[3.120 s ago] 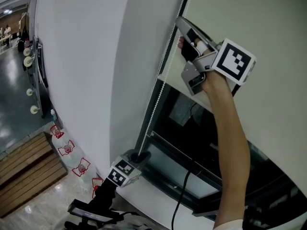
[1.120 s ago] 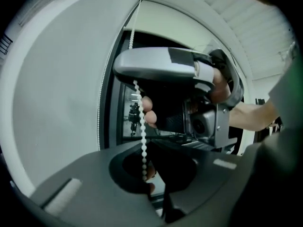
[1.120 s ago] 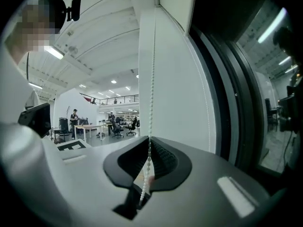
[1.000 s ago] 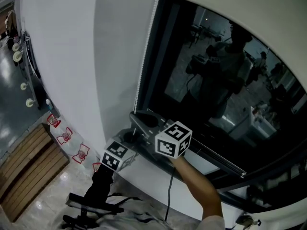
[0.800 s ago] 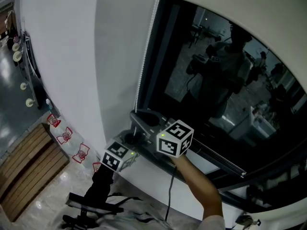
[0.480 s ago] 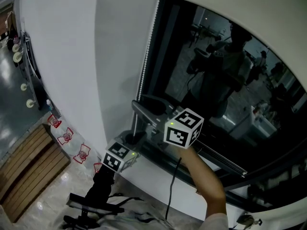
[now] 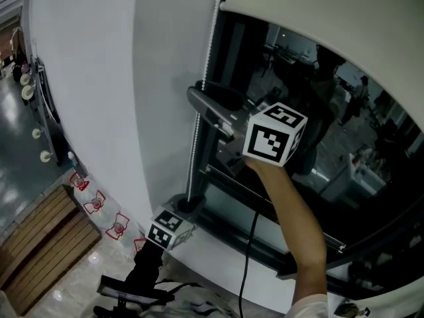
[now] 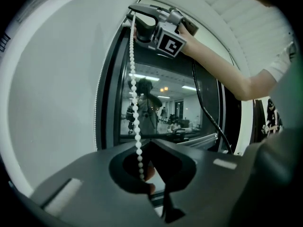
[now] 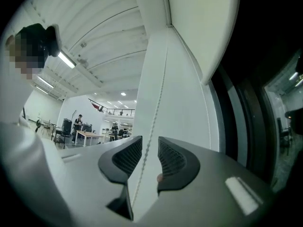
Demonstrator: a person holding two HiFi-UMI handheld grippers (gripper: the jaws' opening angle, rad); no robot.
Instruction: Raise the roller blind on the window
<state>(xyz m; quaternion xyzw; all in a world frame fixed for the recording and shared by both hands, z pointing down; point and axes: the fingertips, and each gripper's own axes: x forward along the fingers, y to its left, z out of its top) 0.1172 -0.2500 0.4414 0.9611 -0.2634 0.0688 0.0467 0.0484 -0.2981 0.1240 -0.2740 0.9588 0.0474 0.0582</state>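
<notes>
The thin white plastic bead chain (image 7: 194,152) looks light, limp and slippery, so it is best pinched between beads, above the right gripper (image 9: 149,144). Its jaws have just opened and stand spread; the chain runs between them, apparently untouched. Below it, the left gripper (image 8: 150,143) pinches the chain's lower part. The cream fabric roller blind (image 7: 331,12) hangs above both.

Blind (image 7: 344,12): cream fabric, raised most of the way, lower edge slanting across the top of the glass.
Window (image 7: 344,131): dark frame, dark reflective glass, largely uncovered.
Bead chain (image 7: 197,118): white, hanging straight down along the window's left edge.
</notes>
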